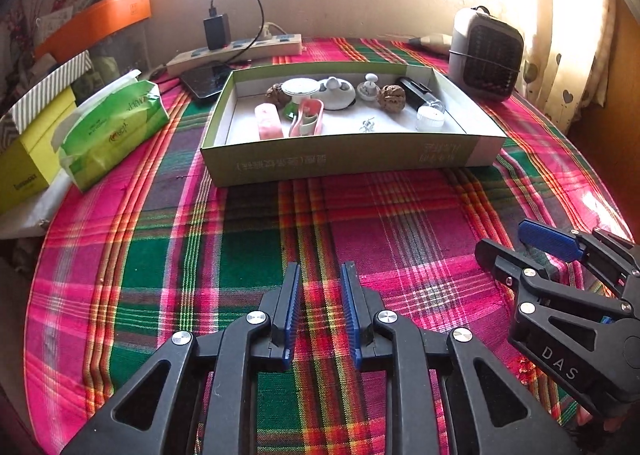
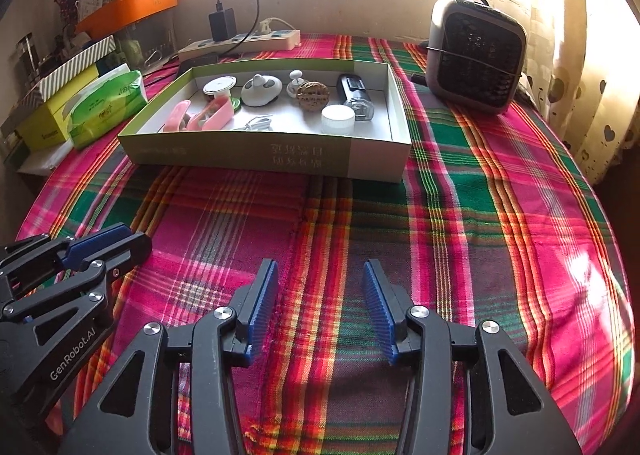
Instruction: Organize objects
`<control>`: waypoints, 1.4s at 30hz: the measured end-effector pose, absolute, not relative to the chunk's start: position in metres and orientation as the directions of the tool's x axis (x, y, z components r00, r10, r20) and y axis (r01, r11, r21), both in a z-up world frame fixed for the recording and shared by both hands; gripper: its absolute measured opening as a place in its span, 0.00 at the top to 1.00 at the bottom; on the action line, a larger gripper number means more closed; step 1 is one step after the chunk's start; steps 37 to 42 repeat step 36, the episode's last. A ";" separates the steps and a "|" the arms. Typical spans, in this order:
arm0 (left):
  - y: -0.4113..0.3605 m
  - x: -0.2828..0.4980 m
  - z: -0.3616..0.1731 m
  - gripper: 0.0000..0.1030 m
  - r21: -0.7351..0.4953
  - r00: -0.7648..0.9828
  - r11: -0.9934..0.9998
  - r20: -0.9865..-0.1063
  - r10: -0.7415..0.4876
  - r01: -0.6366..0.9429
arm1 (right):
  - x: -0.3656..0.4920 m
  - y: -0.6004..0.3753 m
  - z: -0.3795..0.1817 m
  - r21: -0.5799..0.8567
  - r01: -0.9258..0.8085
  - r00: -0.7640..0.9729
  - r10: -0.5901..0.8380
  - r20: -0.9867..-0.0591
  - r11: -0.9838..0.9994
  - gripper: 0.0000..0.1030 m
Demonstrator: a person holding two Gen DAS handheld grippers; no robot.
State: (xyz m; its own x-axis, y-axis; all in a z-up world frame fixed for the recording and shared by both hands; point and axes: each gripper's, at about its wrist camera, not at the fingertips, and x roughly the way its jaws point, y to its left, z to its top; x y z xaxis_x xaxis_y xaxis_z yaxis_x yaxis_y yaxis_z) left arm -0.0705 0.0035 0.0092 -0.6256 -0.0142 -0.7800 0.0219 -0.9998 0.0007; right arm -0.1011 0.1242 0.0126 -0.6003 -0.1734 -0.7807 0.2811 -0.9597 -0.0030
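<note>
**Both claws empty over the plaid bench, box of small things ahead**

The left claw sits at the bottom centre of its own view, its blue pads parted by a narrow gap with nothing between them. The right claw sits likewise in its view, its pads spread wider and holding nothing. Each claw shows at the lower edge of the other's view, low over the plaid cloth that covers the bench.

The box lies in the upper middle of both views, open at the top, well apart from both claws. Inside it are a pink case, a pink block, a white lid, a walnut, a black lamp, a white disc, a small white knob and a round stand. A second walnut lies behind the stand.

A heater stands in the upper right, beside the box. A green tissue pack lies at the left, a yellow box touching its far side. A power strip with a black charger lies behind the box, under the window.
</note>
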 end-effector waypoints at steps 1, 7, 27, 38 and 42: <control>0.003 -0.070 0.009 0.80 0.002 -0.626 -1.000 -0.780 -0.018 0.026 | -0.101 0.125 0.012 -0.002 0.277 -0.601 -0.172 -0.781 -0.961 0.53; 0.002 -0.065 0.008 0.79 -0.013 -0.639 -0.999 -0.769 -0.018 0.044 | -0.100 0.128 0.012 0.000 0.264 -0.601 -0.164 -0.782 -0.965 0.48; 0.001 -0.064 0.008 0.79 -0.021 -0.639 -0.999 -0.769 -0.013 0.045 | -0.100 0.127 0.012 -0.005 0.262 -0.602 -0.160 -0.783 -0.965 0.48; 0.001 -0.064 0.008 0.79 -0.021 -0.639 -0.999 -0.769 -0.013 0.045 | -0.100 0.127 0.011 -0.004 0.262 -0.602 -0.161 -0.783 -0.965 0.48; 0.001 -0.064 0.008 0.79 -0.021 -0.639 -0.999 -0.769 -0.013 0.045 | -0.100 0.127 0.011 -0.004 0.262 -0.602 -0.161 -0.783 -0.965 0.48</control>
